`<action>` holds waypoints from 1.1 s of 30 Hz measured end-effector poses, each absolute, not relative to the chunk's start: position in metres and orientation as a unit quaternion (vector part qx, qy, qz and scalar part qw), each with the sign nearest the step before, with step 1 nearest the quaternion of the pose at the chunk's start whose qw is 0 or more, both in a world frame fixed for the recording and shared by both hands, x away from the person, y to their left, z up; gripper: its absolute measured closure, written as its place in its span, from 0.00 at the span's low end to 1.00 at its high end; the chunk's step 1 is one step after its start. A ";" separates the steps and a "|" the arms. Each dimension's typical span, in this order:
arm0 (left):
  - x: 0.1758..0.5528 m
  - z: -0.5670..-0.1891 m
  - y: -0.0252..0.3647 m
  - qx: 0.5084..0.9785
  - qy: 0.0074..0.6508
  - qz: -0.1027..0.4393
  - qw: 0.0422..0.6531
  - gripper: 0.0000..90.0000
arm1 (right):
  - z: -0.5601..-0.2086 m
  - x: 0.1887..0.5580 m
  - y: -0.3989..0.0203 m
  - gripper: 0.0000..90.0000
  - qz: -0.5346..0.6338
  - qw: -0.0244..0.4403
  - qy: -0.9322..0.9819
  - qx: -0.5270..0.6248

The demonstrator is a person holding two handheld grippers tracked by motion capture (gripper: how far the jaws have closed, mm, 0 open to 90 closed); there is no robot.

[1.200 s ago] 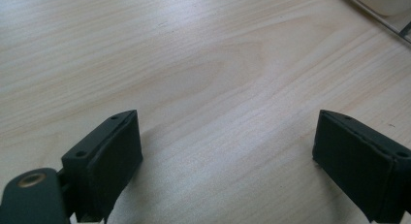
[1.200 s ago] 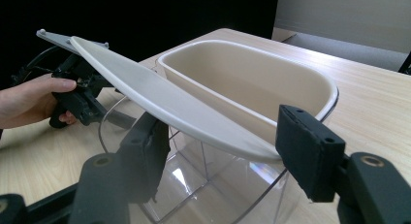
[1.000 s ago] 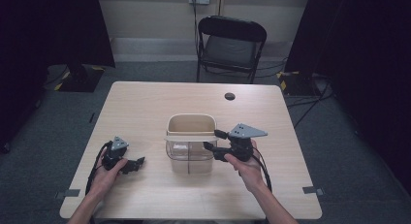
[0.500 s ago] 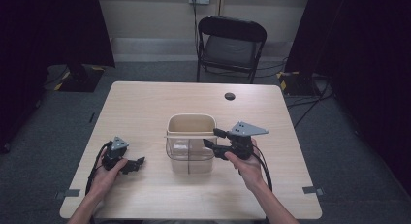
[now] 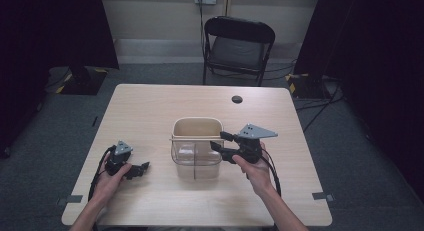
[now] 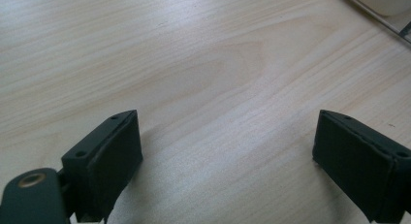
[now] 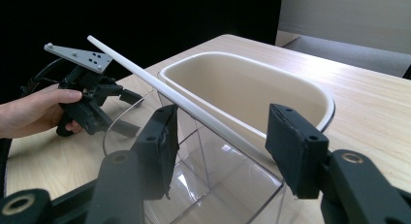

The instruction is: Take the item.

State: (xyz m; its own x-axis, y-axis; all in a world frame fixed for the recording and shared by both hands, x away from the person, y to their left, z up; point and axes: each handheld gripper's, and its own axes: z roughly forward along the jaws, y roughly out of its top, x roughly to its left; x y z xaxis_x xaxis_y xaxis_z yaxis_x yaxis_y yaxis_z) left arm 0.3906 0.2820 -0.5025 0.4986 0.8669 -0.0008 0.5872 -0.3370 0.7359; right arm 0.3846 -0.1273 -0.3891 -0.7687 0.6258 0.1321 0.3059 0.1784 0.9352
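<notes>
High view: a clear plastic container [image 5: 196,158] with a beige inner bin [image 5: 197,132] nested in its top stands at the middle of the wooden bench [image 5: 150,106]. The right gripper [image 5: 218,141] lies level at the container's right wall, pointing left into it. Its jaws have just been closing and bracket the upper right edge; from here I cannot tell whether the pads press yet. The left gripper [image 5: 144,167] rests on the bench well apart to the container's left, so the right hand is plainly the nearer one. A dark round grommet [image 5: 237,99] sits in the bench farther back, and a black folding chair [image 5: 239,46] stands behind.

Left gripper view: the jaws stand wide open over bare bench, with nothing between them; a corner of the container [image 6: 383,10] shows at the upper right.

Right gripper view: the jaws straddle the near corner of the clear wall. A thin white rod [image 7: 174,95] runs diagonally across the top, passing between them. The left pad [image 7: 162,146] seems to lie against the clear wall, while the right pad [image 7: 291,146] looks just short of it. The container's long axis runs away from this gripper, so a firmer pinch looks likely to come first.
</notes>
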 end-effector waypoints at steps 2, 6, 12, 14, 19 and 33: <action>0.391 -0.502 0.282 0.793 0.459 0.201 0.348 0.11 | -0.389 0.385 -0.127 0.51 0.562 0.141 0.754 0.310; 0.391 -0.502 0.282 0.793 0.459 0.201 0.348 0.11 | -0.388 0.386 -0.127 0.51 0.564 0.141 0.752 0.311; 0.391 -0.502 0.282 0.793 0.459 0.201 0.348 0.11 | -0.387 0.386 -0.127 0.51 0.565 0.138 0.751 0.313; 0.391 -0.503 0.282 0.793 0.459 0.200 0.348 0.11 | -0.387 0.386 -0.127 0.51 0.565 0.138 0.751 0.312; 0.391 -0.502 0.282 0.793 0.458 0.201 0.348 0.11 | -0.386 0.386 -0.126 0.52 0.564 0.140 0.752 0.311; 0.391 -0.502 0.282 0.794 0.457 0.201 0.346 0.11 | -0.385 0.388 -0.126 0.53 0.566 0.142 0.751 0.310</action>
State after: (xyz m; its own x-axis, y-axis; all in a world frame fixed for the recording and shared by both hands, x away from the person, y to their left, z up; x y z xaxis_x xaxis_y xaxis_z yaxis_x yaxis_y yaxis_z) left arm 0.3906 0.2823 -0.5023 0.5012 0.8653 0.0025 0.5868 -0.3421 0.7339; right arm 0.3880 -0.1258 -0.3851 -0.7676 0.6259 0.1378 0.3048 0.1674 0.9376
